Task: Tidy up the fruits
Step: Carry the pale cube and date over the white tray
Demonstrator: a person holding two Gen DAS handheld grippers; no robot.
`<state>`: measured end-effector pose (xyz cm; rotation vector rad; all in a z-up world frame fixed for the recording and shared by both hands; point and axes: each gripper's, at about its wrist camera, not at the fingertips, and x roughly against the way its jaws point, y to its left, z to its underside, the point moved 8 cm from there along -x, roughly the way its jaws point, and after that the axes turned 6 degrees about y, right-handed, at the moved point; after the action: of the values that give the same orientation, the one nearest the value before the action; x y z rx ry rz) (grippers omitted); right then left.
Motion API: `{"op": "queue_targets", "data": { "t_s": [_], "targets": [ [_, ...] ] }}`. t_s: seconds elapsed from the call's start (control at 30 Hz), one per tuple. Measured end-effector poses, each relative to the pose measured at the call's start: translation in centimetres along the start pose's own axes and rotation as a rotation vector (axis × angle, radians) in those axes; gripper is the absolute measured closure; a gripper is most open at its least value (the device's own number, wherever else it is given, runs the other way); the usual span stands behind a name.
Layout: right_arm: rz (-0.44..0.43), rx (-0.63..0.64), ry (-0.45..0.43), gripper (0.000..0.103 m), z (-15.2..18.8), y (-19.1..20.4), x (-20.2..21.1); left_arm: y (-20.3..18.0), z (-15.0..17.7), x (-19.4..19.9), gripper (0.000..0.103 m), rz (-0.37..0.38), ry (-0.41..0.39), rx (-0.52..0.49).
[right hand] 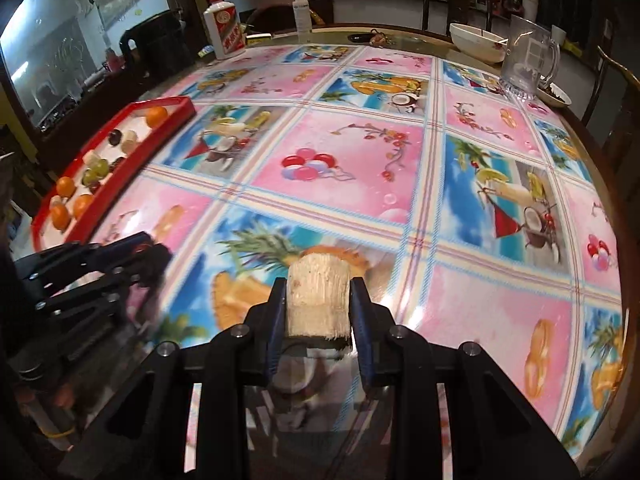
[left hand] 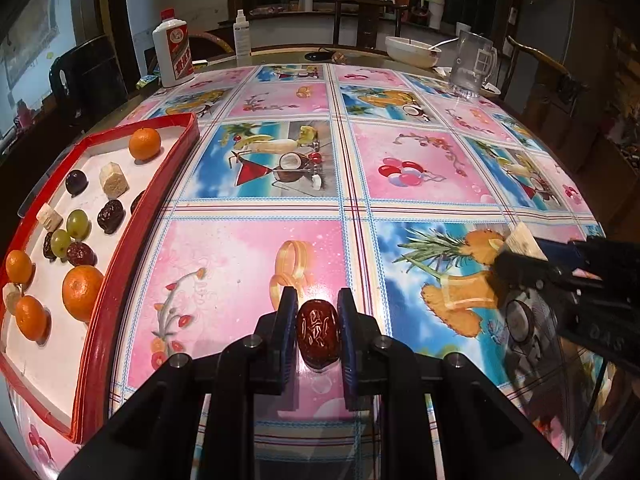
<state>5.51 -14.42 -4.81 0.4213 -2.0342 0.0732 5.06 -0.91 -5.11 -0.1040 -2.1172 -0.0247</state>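
Glossy fruit-print tablecloth (left hand: 256,264) under both my tools, each one loaded and the red-rimmed white tray (left hand: 176,148) off to my left.

My left gripper (left hand: 318,320) is clamped on a wrinkled dark red date (left hand: 319,334), and my right gripper (right hand: 319,304) is pinched on a pale, fibrous cut chunk of sugarcane (right hand: 318,300), both held just above the cloth. To finish well, I would carry each piece low and level, clear the tray's raised red edge, and release only over bare white floor, away from the small oranges (left hand: 82,292), green grapes (left hand: 77,224) and other dates (left hand: 110,216). Open cloth lies between me and the tray; the clear glass mug (left hand: 472,64) and white bowl (left hand: 412,52) stand well apart at the far edge.
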Motion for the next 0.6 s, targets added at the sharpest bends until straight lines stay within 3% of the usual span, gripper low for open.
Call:
{"op": "queue_targets", "data": {
  "t_s": [0.37,0.6],
  "targets": [
    [-0.107,-0.021,-0.027,0.070,-0.4,3.7,1.3,0.3,-0.3,2.4,0.084,0.054,-0.035,0.017],
    [-0.190,0.059,-0.053,0.070,-3.7,9.3,1.4,4.5,-1.8,5.3,0.084,0.056,-0.093,0.111]
  ]
}}
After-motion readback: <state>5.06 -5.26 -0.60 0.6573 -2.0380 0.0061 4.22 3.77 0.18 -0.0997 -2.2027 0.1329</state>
